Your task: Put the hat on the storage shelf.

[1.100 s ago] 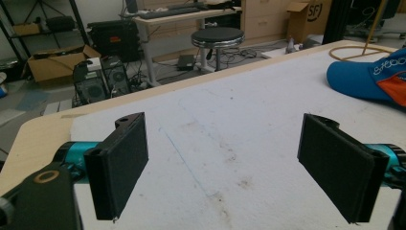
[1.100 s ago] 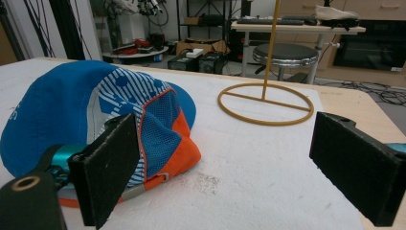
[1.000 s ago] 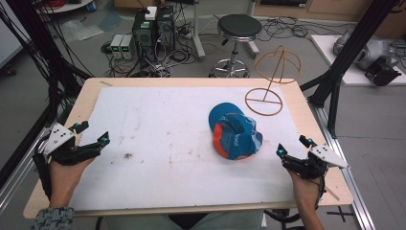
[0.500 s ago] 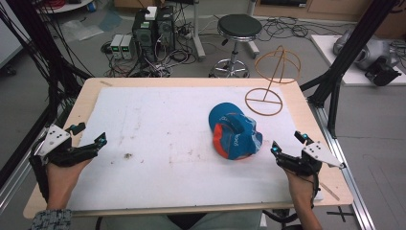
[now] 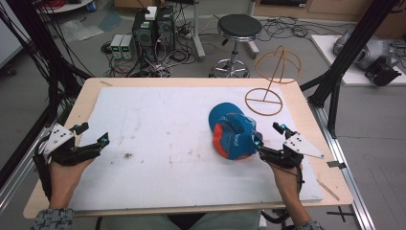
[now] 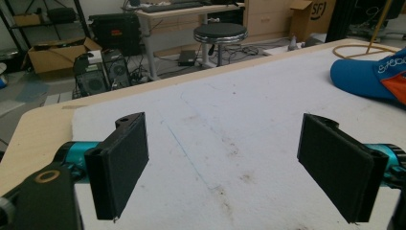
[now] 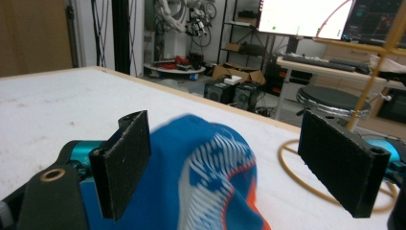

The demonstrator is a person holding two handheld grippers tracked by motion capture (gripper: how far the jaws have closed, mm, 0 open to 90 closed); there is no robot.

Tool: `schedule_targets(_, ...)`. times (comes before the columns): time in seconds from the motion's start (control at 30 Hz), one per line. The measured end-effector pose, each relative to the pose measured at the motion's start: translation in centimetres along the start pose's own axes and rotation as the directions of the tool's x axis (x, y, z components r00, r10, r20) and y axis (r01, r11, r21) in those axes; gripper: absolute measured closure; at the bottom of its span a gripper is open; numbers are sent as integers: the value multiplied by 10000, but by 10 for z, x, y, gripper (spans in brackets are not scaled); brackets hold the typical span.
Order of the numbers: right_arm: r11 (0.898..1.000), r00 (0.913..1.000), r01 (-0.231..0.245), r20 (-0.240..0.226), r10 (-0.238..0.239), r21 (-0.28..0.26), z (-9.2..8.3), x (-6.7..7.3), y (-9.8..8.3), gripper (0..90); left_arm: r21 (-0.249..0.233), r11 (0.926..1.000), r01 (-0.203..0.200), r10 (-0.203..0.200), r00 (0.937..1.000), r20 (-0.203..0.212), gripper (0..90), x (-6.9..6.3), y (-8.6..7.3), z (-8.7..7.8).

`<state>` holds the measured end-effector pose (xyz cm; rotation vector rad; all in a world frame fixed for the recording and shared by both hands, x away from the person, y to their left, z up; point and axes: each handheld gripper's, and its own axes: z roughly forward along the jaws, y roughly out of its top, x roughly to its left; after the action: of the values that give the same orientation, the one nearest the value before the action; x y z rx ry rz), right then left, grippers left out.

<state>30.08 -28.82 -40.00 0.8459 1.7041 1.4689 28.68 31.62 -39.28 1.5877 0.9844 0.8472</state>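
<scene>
My right claw (image 5: 267,138) sits spread wide right of centre, one jaw against the blue-and-orange fabric cap (image 5: 232,135); left claw (image 5: 93,135), also released, lower left.

A blue cap (image 5: 233,132) with an orange panel and white markings lies on the white mat (image 5: 158,139) that covers the surface, right of its middle. It looks crumpled rather than standing in shape, its blue top turned toward the far side and the orange part toward the near side. White lettering runs along its near right flank, too small to read. Seen from the right tongs' camera, the cap (image 7: 206,177) shows a white striped pattern beside the orange. Just beyond it, toward the far right corner, stands a thin orange wire stand (image 5: 273,79): a flat ring base on the mat, an upright rod, and a rounded wire loop on top.
</scene>
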Motion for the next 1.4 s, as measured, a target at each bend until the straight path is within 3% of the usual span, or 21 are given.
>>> schedule_targets(0.2,9993,9985,338,-430,-330,182,26,12,8,237,-14,10000,33,-33,10000,-63,182,1,0,-1)
schedule_targets(0.37,9982,9980,341,-555,-314,486,39,14,5,271,8,10000,-21,21,10000,37,181,0,-1,1)
schedule_targets(0.73,9932,9970,-195,-720,279,1147,47,9,-1,416,-48,10000,31,-31,9999,96,182,-1,0,2)
schedule_targets(1.0,9905,9985,181,-541,-108,1365,49,14,-2,584,-61,10000,54,-53,9999,105,183,-1,0,2)
schedule_targets(1.3,9812,9989,179,-461,-92,1922,52,14,-4,719,-54,10000,50,-49,9999,112,184,-1,0,1)
schedule_targets(1.4,9769,9989,157,-471,-58,2131,52,13,-4,816,-60,9999,83,-82,9999,104,184,0,0,1)
